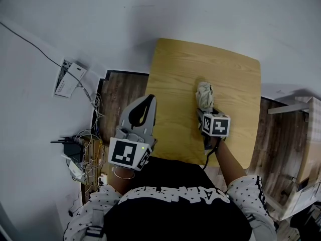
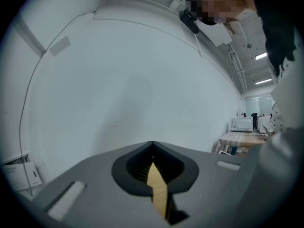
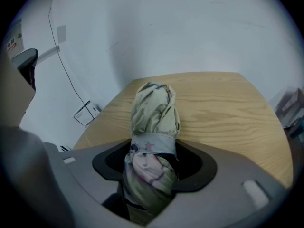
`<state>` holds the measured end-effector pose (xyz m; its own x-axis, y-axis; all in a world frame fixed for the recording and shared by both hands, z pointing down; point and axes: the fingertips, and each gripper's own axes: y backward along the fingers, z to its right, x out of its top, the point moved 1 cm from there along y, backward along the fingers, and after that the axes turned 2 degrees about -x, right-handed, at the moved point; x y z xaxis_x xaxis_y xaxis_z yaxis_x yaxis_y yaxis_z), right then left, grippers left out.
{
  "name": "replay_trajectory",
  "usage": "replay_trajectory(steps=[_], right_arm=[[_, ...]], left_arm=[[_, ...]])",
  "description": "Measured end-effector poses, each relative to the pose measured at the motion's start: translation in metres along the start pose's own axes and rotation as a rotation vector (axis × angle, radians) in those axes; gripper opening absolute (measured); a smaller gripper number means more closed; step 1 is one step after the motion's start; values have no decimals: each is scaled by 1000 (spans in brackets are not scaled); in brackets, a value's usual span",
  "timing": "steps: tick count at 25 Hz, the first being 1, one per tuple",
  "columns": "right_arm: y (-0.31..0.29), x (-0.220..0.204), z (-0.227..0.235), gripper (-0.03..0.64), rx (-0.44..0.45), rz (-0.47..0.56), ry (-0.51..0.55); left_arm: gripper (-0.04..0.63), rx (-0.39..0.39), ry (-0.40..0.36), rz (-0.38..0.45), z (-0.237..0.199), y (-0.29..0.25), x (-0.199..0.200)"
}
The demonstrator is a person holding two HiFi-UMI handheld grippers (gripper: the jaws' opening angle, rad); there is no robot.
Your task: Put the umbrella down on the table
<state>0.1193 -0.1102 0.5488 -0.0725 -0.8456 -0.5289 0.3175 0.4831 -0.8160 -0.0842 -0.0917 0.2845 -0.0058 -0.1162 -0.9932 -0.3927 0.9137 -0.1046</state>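
R gripper (image 1: 204, 112): jaws clamped on the folded umbrella (image 3: 154, 113), gripping it across the lower part just below its wrap strap. Umbrella is a soft, crumpled bundle of pale green-cream fabric w/ faint pink print, and the strap has a small star on it. The bunched free end pokes out past the jaws toward the far side. It sits over the middle-right of the desk (image 1: 185, 59); can't tell if the fabric touches the top or hangs just above it. Desk is light wood w/ visible grain, smooth, w/ rounded corners. L gripper (image 1: 149, 102) is grey plastic w/ dark ribbed pads, jaws together at the tips w/ nothing between them, only a sliver of desk wood showing through the gap behind the tips. It's held at the desk's near-left edge, well apart from the umbrella. Left of the desk: dark plank floor (image 1: 120, 92), a white wall, a small white box (image 1: 68, 78) w/ a thin cable, and a tangle of wires lower down.
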Motion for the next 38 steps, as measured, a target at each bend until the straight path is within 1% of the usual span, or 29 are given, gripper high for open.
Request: replay_trajectory(steps=[10, 18, 28, 38], right_arm=[[-7, -3, -1, 288, -12, -18, 25], [-8, -3, -1, 295, -21, -14, 25], [2, 10, -4, 308, -46, 64, 53], [19, 19, -7, 279, -44, 127, 69]], left_arm=[[2, 8, -6, 4, -3, 0, 2], [2, 10, -5, 6, -4, 2, 1], [2, -4, -4, 15, -1, 4, 1], [2, -35, -9, 32, 8, 2, 5]])
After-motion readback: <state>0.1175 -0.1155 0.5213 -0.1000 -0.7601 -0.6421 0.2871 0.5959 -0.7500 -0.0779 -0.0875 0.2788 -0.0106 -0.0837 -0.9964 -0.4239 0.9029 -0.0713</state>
